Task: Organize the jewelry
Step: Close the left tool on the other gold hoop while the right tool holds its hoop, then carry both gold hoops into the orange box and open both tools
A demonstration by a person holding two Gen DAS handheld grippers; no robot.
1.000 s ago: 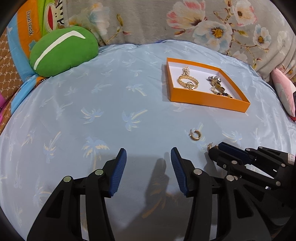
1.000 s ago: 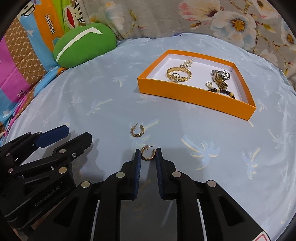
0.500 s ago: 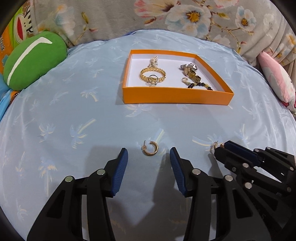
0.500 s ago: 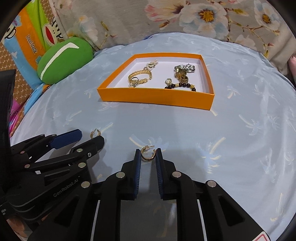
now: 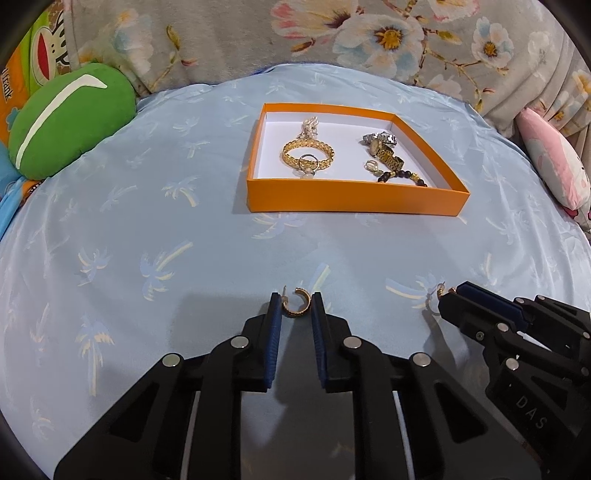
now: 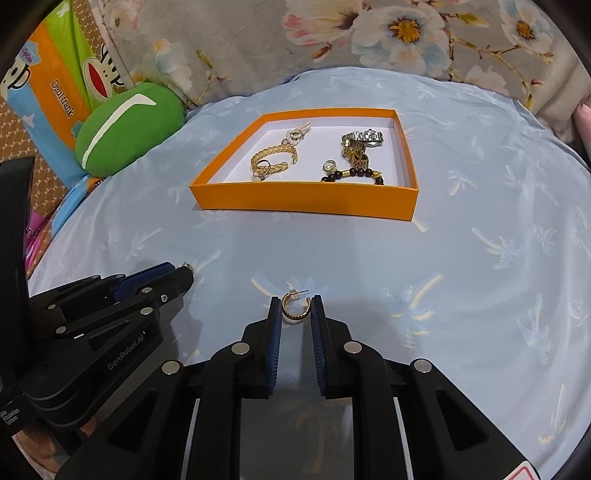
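An orange tray (image 5: pixel 354 201) (image 6: pixel 303 201) sits on the light blue sheet and holds a gold chain bracelet (image 5: pixel 308 155), a watch (image 5: pixel 382 147), a bead bracelet and small rings. My left gripper (image 5: pixel 295 308) is shut on a gold hoop earring (image 5: pixel 297 306) close to the sheet. My right gripper (image 6: pixel 295 308) is shut on a second gold hoop earring (image 6: pixel 295 308), just above the sheet. The right gripper also shows at the lower right of the left wrist view (image 5: pixel 448 295), and the left gripper at the left of the right wrist view (image 6: pixel 181 275).
A green cushion (image 5: pixel 70 118) (image 6: pixel 127 127) lies at the far left beside a colourful cartoon pillow (image 6: pixel 62 92). Floral fabric (image 5: pixel 332 33) rises behind the tray. A pink pillow (image 5: pixel 554 166) lies at the far right.
My left gripper moved forward and closed around the loose hoop earring on the sheet. My right gripper kept its earring while both views swung toward the tray.
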